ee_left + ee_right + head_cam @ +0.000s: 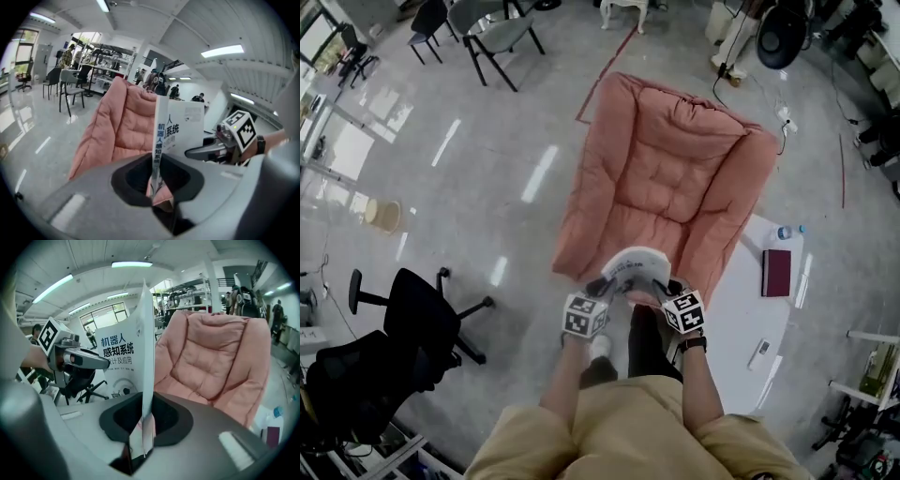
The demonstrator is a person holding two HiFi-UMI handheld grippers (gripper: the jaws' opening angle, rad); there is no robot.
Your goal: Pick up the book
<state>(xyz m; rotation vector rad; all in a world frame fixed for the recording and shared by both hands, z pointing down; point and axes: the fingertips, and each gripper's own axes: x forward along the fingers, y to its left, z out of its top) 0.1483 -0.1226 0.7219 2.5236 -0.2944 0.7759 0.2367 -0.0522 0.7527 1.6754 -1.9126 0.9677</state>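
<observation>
A white book (636, 265) with dark print on its cover is held up in the air between both grippers, over the front edge of a pink padded chair (675, 178). My left gripper (602, 284) is shut on the book's left side. My right gripper (670, 286) is shut on its right side. In the left gripper view the book (180, 129) stands upright, its spine edge pinched in my left gripper (157, 180), with the right gripper (206, 151) beyond it. In the right gripper view the book (117, 362) is clamped edge-on in my right gripper (143, 427).
A white table (741, 319) at the right carries a maroon book (776, 272), a water bottle (787, 232) and a remote (759, 353). A black office chair (412, 319) stands at the left. Grey chairs (492, 37) stand at the far left.
</observation>
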